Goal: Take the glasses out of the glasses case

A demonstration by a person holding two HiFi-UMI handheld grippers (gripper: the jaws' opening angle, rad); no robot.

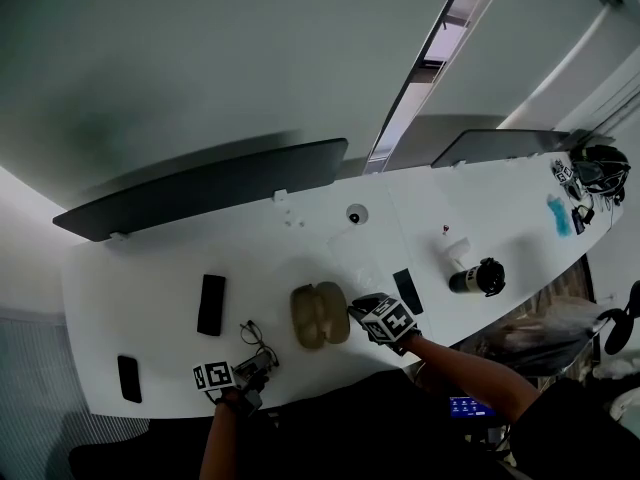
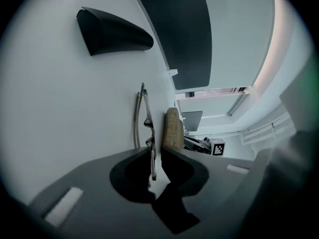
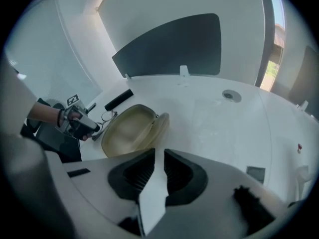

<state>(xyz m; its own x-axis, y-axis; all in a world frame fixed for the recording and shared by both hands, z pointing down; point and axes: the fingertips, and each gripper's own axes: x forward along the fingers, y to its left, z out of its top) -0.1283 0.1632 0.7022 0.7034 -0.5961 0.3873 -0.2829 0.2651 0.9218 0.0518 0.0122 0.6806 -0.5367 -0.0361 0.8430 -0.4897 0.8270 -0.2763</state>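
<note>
The beige glasses case (image 1: pixel 320 315) lies open on the white table (image 1: pixel 150 278), its hollow empty in the right gripper view (image 3: pixel 132 128). Left of the case, a thin dark-framed pair of glasses (image 1: pixel 255 336) rests on the table. My left gripper (image 1: pixel 258 366) is right at them. In the left gripper view one thin arm of the glasses (image 2: pixel 147 121) runs between the jaws of the left gripper (image 2: pixel 155 153), with a sliver of gap beside it. My right gripper (image 1: pixel 358 311) hovers at the case's right edge; in its own view the right gripper (image 3: pixel 157 156) shows a narrow gap with nothing in it.
A flat black object (image 1: pixel 211 304) lies left of the glasses, another (image 1: pixel 129 378) near the front-left edge. A dark card (image 1: pixel 407 290) and a black bottle on its side (image 1: pixel 478 278) lie to the right. Dark divider panels (image 1: pixel 200 183) line the far edge.
</note>
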